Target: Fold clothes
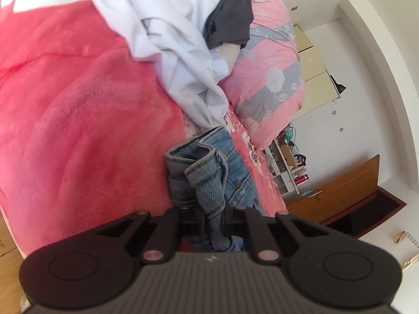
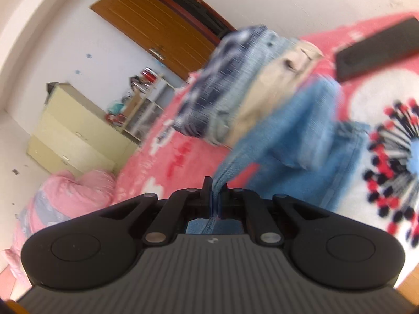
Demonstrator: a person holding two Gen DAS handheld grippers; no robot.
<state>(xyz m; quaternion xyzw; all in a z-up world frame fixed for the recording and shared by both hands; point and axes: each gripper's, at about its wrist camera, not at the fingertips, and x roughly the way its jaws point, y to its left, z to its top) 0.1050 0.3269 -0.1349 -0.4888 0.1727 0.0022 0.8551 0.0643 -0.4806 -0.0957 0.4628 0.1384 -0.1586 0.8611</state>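
Note:
My left gripper is shut on a bunched hem of blue jeans, which rise out of its jaws above the red fleece blanket. Behind them lies a heap of white garments with a dark grey one on top. In the right wrist view my right gripper is shut on an edge of the same blue denim, which stretches away up and to the right, blurred. Past it sits a stack of folded clothes: dark patterned denim and a beige piece.
A pink and grey floral quilt is bunched at the bed's far side. A black flat object lies on the blanket beyond the stack. Cream drawers, a cluttered white shelf and a wooden door stand along the wall.

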